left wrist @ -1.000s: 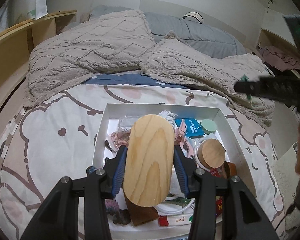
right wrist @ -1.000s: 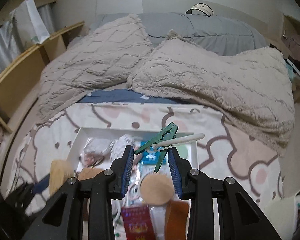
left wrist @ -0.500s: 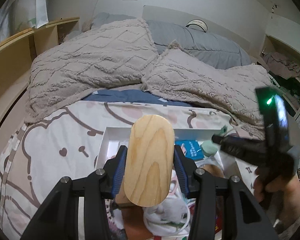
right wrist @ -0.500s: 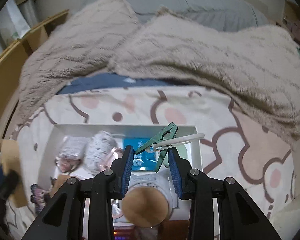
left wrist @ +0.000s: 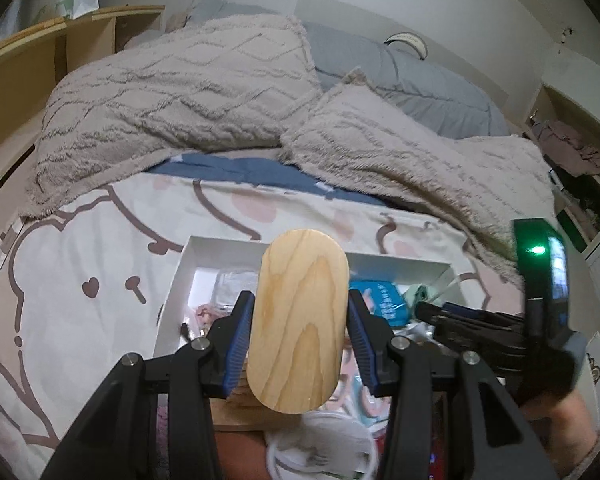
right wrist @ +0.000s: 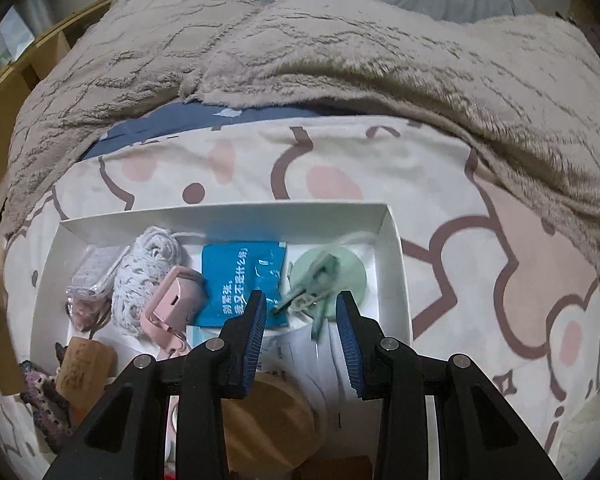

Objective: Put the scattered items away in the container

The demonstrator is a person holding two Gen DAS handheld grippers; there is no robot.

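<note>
Clamps light oval wooden board (left wrist: 300,328) between pads of left gripper (left wrist: 300,297), above near part of white rectangular cardboard box (left wrist: 220,245) on cartoon-print bed quilt (left wrist: 80,264). Holds right gripper (right wrist: 300,301) jaws apart, empty, over box's far right corner. Shows blurred green plastic clothespin (right wrist: 318,278) inside box, over round mint-green lid (right wrist: 354,276), beside blue sachet (right wrist: 240,276); contact with lid unclear.

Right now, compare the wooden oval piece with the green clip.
The wooden oval piece is large, pale and sharp; the green clip is small and blurred. The left gripper clamps the wooden oval piece; the green clip looks loose ahead of the right gripper. Both are over the white box.
</note>
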